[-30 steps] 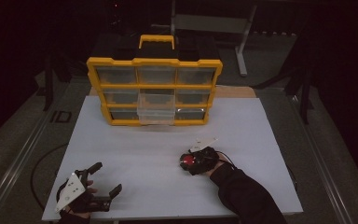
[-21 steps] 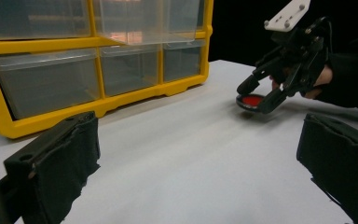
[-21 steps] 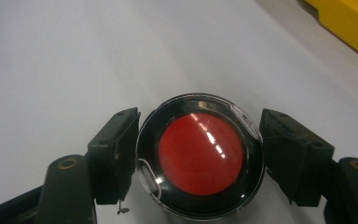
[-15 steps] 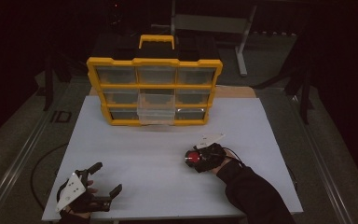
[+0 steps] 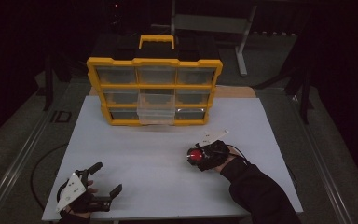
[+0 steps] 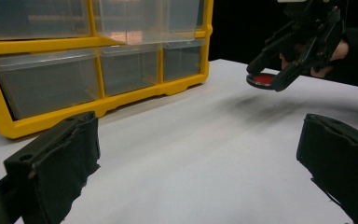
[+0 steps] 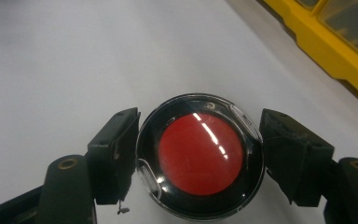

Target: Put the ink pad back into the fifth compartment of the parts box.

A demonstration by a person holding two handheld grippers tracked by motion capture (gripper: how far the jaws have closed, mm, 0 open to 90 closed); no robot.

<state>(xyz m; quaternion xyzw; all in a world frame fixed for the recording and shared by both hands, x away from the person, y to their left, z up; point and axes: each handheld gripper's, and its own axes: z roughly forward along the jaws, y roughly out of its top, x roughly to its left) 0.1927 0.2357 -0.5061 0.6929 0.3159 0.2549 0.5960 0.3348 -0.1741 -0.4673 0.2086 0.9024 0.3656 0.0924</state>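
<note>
Right gripper (image 5: pixel 196 156) clamps red round case (image 7: pixel 200 161) above table (image 5: pixel 158 154), well before yellow organizer (image 5: pixel 154 79); left gripper (image 5: pixel 103 178) jaws wide, empty

Right gripper (image 5: pixel 196 155), clamped on the round red-centred case (image 5: pixel 195 155), now higher off the white table (image 5: pixel 168 154) and shifted slightly right and toward the yellow drawer organizer (image 5: pixel 154 86), farther from the near edge.
</note>
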